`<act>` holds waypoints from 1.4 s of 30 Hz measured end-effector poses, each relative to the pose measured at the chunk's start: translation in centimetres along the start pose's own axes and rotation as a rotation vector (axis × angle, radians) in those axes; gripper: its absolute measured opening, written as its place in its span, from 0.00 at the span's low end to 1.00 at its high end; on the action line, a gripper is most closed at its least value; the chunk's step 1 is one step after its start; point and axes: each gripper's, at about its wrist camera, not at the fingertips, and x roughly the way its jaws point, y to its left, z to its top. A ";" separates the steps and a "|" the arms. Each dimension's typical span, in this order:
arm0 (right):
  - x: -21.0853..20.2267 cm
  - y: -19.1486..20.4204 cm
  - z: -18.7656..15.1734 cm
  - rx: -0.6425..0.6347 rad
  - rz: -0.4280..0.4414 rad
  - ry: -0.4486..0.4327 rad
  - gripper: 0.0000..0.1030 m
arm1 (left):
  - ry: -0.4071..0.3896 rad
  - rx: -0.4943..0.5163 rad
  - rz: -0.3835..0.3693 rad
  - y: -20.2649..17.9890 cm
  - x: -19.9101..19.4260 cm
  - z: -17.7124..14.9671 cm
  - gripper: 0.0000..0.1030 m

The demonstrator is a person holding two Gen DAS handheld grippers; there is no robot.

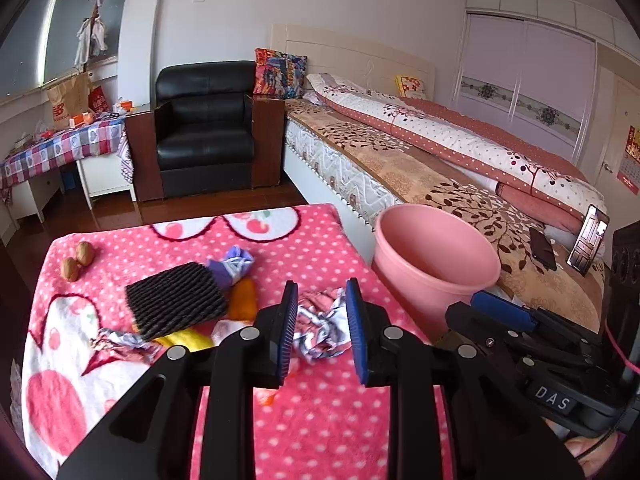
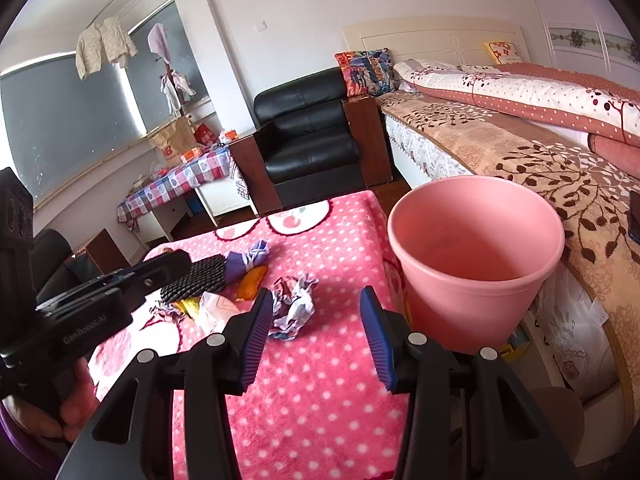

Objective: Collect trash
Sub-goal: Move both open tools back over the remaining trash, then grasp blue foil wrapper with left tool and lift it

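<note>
Above the pink spotted blanket (image 1: 320, 420), I hold both the left gripper (image 1: 322, 316) and right gripper (image 2: 316, 320) spread and empty, judging the crumpled wrapper (image 1: 320, 332) next to pinch and carry to the pink bucket (image 2: 476, 264)

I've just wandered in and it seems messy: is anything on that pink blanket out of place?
Yes. Crumpled wrappers and scraps lie loose around a dark woven mat, with two walnuts near the far corner. The pink bin beside the table looks empty.

walls: plain white | floor: dark reddish wood (image 1: 120, 212) | seat: black leather armchair (image 1: 204, 128) | right: cream-headboard bed (image 1: 400, 148), pale sliding wardrobe (image 1: 528, 80) | left: grey-blinded window (image 2: 60, 120), checked-cloth side table (image 1: 60, 148)
</note>
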 end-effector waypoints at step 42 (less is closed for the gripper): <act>4.3 8.3 -2.8 -0.167 0.205 0.141 0.53 | 0.119 -0.306 0.206 11.6 -4.0 -6.7 0.24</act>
